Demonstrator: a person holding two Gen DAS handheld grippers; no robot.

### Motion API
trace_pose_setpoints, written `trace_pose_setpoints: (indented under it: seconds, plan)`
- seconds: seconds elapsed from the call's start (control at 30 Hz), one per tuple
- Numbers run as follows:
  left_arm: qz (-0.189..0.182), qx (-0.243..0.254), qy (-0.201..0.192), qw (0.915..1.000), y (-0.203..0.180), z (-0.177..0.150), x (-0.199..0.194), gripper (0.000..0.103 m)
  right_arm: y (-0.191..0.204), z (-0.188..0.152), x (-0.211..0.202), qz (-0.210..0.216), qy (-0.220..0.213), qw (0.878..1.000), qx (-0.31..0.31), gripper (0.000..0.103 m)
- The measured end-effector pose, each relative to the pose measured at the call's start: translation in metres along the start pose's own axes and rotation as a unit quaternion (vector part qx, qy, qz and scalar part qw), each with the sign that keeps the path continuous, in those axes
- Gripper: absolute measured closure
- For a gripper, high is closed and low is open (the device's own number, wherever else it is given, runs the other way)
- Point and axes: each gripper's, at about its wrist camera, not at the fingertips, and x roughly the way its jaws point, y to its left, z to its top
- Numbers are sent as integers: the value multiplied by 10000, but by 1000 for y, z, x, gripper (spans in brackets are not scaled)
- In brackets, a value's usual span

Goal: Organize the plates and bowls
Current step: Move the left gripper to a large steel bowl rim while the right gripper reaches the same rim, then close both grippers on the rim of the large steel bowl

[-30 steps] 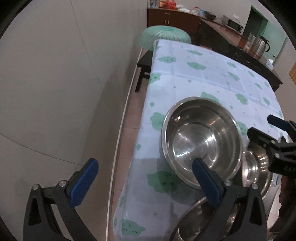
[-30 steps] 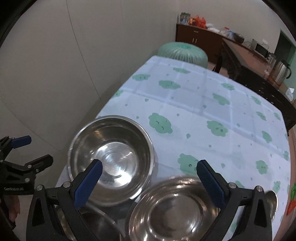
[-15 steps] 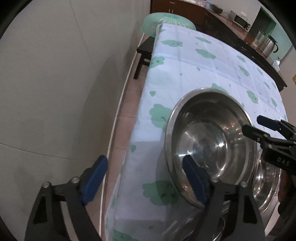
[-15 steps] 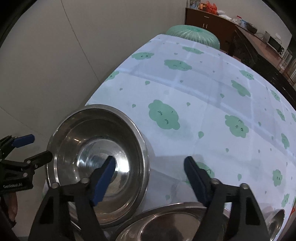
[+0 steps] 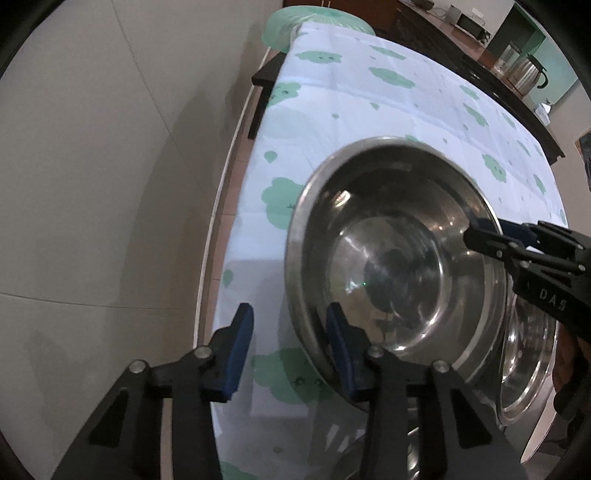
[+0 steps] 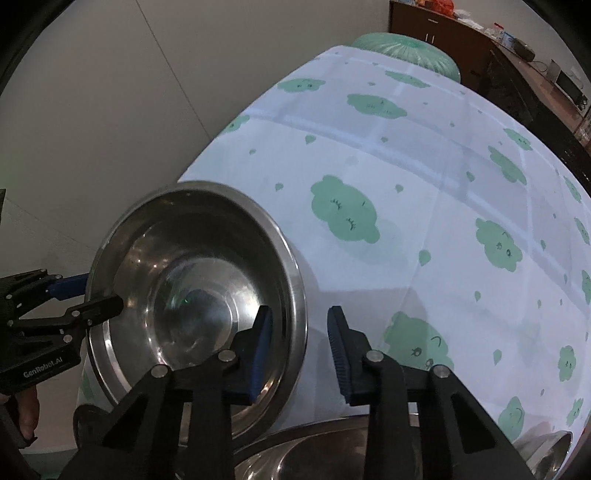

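Note:
A large steel bowl (image 5: 388,258) (image 6: 192,280) stands on the cloud-print tablecloth (image 5: 406,92) near the table's left edge. My left gripper (image 5: 290,350) straddles its near-left rim, one blue pad inside and one outside. Its jaws are closing, and cloth still shows between the outer pad and the rim. My right gripper (image 6: 300,350) straddles the opposite rim the same way, also closing, with a gap left at its outer pad. Each gripper shows in the other's view: the right gripper (image 5: 476,230) and the left gripper (image 6: 101,295).
More steel bowls lie close by: one at the right (image 5: 528,369), one at the bottom (image 6: 332,454), a small one (image 6: 546,446). A wall runs along the left. A green round stool (image 5: 295,22) and a dark counter with a kettle (image 5: 528,74) stand beyond the table.
Both grippers have come down onto the large bowl from above. Their jaws have narrowed from wide apart, and each now has the bowl's rim between its pads.

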Motion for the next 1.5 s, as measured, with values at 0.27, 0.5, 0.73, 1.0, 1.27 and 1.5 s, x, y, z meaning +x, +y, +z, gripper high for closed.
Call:
trace_pose_setpoints:
  seconds: [0.27, 0.5, 0.73, 1.0, 1.27, 1.5]
  plan:
    - [-96, 92, -18, 9999, -7, 0, -2, 88, 2, -2, 2, 194, 89, 9998, -47, 88]
    - [-159, 39, -30, 9999, -3, 0, -3, 89, 1, -3, 0, 292, 115, 9995, -15, 89]
    - [-157, -7, -58, 9999, -1, -1, -7, 90, 1, -3, -1, 322, 83, 9994, 20, 89]
    - [-93, -64, -149, 9998, 4, 3, -18, 90, 5, 3, -8, 361, 22, 9993, 5, 89]
    - [5, -54, -266, 9996, 4, 3, -33, 90, 7, 5, -19, 372, -67, 9993, -16, 89]
    - [83, -46, -375, 9993, 4, 5, -53, 91, 11, 5, -38, 360, -173, 9992, -59, 89]
